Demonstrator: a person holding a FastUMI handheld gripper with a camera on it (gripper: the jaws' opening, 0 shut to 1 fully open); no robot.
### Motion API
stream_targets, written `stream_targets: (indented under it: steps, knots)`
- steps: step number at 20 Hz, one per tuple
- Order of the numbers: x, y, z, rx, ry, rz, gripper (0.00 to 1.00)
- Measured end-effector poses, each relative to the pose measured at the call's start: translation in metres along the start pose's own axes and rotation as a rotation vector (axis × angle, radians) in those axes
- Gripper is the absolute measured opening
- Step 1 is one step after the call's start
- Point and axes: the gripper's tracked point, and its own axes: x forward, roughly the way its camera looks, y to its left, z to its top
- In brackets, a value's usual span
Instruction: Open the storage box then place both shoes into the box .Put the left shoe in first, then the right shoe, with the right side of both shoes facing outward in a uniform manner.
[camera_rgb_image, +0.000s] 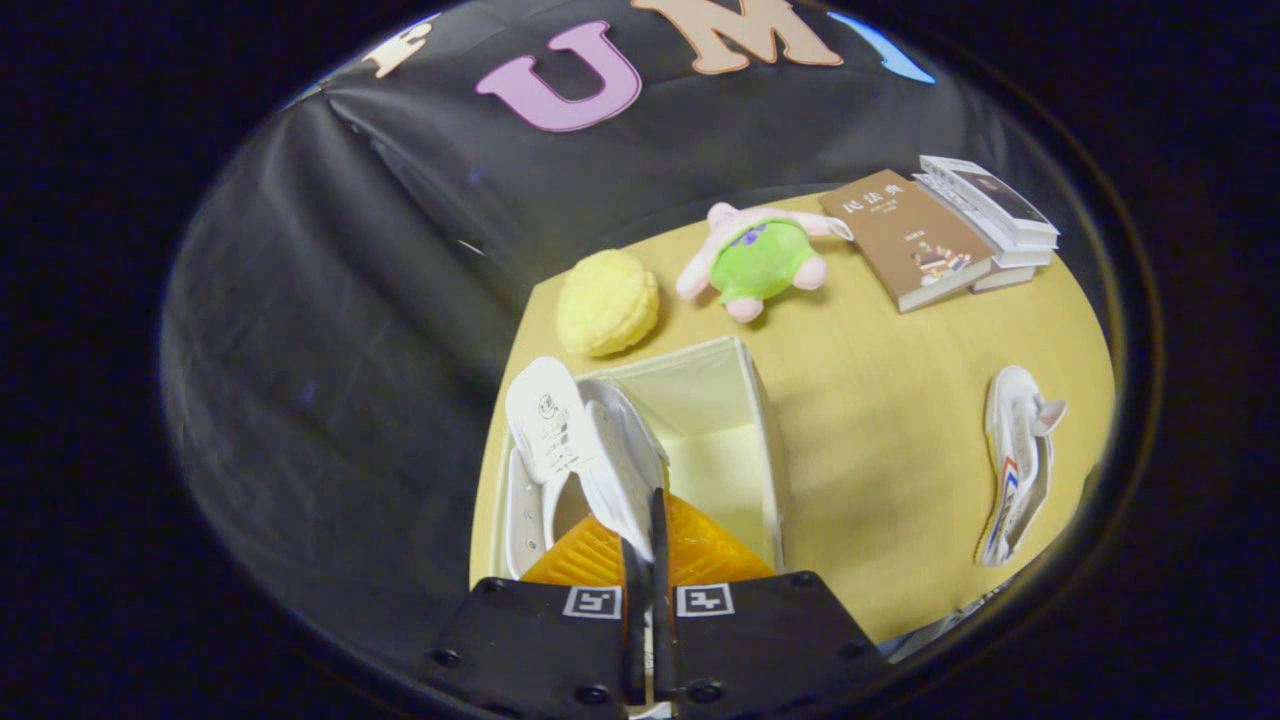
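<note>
Tongs (648, 545): clamped tight on white shoe (590, 440) over open box (765, 440)
Second shoe (1015, 470): on counter (880, 400), well right of box

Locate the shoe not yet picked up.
In the gripper view, the second shoe lies on its side on the table, right of the open storage box, near the books.

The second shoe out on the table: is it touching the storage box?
Apart. The gripper view shows bare table between the second shoe and the storage box.
</note>
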Motion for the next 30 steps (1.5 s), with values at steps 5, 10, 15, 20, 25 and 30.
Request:
stream_targets:
  steps: [5, 10, 15, 20, 25, 30]
  knots:
    - [0.025, 0.007, -0.024, -0.01, 0.045, -0.086, 0.06]
    - [0.05, 0.023, -0.054, -0.056, 0.088, -0.126, 0.08]
    - [0.052, 0.041, -0.064, -0.067, 0.115, -0.061, 0.34]
    - [0.006, 0.048, -0.05, -0.161, 0.088, 0.05, 0.71]
    - [-0.047, 0.012, -0.036, -0.247, 0.067, 0.082, 1.0]
    - [-0.089, -0.073, -0.022, -0.343, 0.045, -0.012, 1.0]
